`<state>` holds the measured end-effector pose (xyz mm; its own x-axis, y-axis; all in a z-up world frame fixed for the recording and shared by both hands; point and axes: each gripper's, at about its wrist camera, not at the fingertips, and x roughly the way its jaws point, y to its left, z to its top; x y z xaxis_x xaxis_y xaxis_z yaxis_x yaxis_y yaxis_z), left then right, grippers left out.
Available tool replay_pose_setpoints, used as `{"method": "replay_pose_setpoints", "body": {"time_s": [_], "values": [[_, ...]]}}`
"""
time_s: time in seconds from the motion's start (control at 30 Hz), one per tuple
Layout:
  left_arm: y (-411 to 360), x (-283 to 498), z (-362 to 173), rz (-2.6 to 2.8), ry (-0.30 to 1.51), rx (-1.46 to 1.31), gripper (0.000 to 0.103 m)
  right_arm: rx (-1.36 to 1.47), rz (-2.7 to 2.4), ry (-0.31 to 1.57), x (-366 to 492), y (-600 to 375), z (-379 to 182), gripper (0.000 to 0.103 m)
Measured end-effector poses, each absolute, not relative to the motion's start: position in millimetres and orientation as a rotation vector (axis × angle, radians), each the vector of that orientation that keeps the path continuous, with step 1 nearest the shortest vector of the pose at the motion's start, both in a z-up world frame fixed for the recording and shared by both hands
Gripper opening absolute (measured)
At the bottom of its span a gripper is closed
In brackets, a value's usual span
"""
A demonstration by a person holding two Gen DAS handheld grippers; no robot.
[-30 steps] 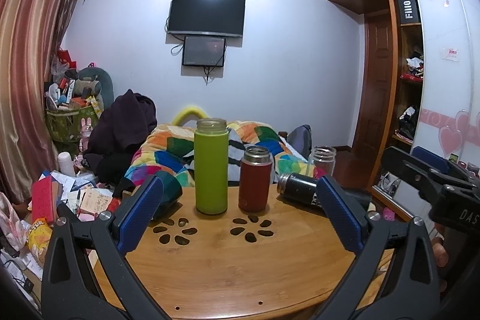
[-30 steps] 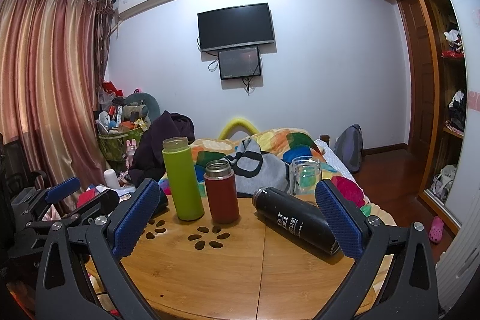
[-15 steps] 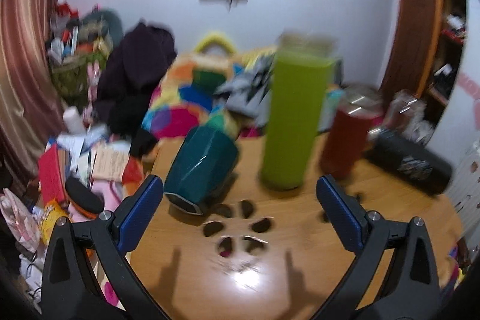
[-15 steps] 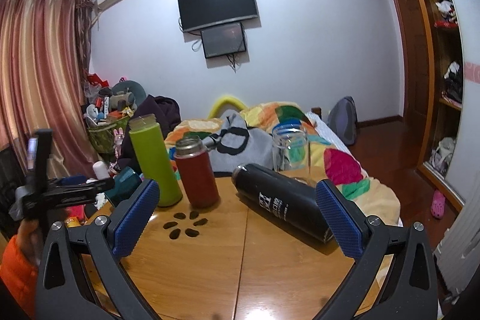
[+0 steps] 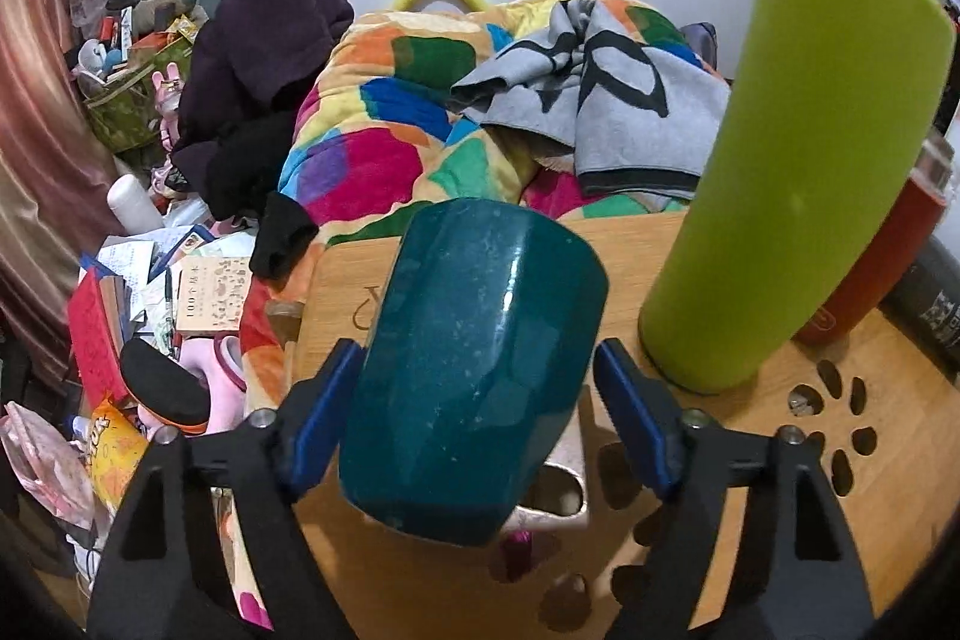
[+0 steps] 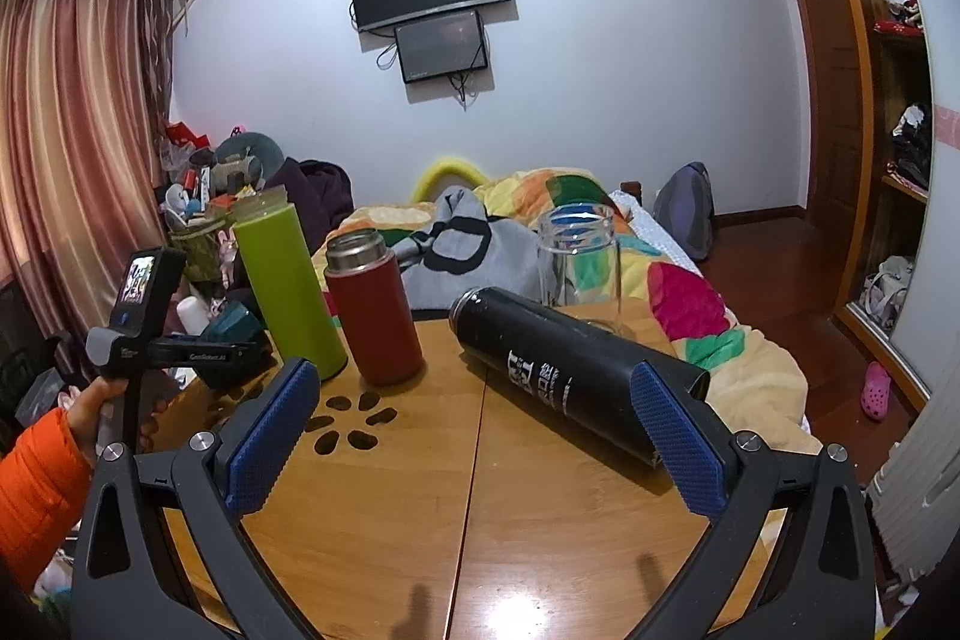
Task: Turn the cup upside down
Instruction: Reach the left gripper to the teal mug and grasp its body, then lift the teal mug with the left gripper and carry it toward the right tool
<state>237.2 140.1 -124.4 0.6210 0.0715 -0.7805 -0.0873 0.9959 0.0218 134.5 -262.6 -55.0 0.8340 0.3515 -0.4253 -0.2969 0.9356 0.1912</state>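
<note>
A dark teal faceted cup (image 5: 474,370) lies tilted on the wooden table (image 5: 750,550) at its left edge. My left gripper (image 5: 480,418) is open with its blue pads on either side of the cup; the left pad looks very close to it, the right pad (image 5: 630,424) stands clear. In the right wrist view the cup (image 6: 231,325) shows behind the left gripper (image 6: 180,352), held by a hand in an orange sleeve. My right gripper (image 6: 474,436) is open and empty over the table's near side.
A tall green bottle (image 5: 798,172) stands just right of the cup, a red flask (image 6: 375,307) beside it. A black bottle (image 6: 576,376) lies on its side and a glass jar (image 6: 579,265) stands behind. A bed with a colourful blanket (image 5: 420,124) lies beyond the table.
My left gripper has moved forward and down to the left edge of the table and its pads now straddle the teal cup. My right gripper has shifted only slightly.
</note>
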Motion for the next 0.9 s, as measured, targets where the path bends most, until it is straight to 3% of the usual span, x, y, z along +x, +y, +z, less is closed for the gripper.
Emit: {"method": "replay_pose_setpoints", "body": {"time_s": [0.43, 0.9], "values": [[121, 190, -118, 0.024, 0.889, -0.014, 0.073, 0.086, 0.338, 0.493, 132, -257, -61, 0.103], [-3, 103, -110, -0.229, 0.853, 0.072, 0.073, 0.054, 0.318, 0.487, 113, -259, -65, 0.103]]}}
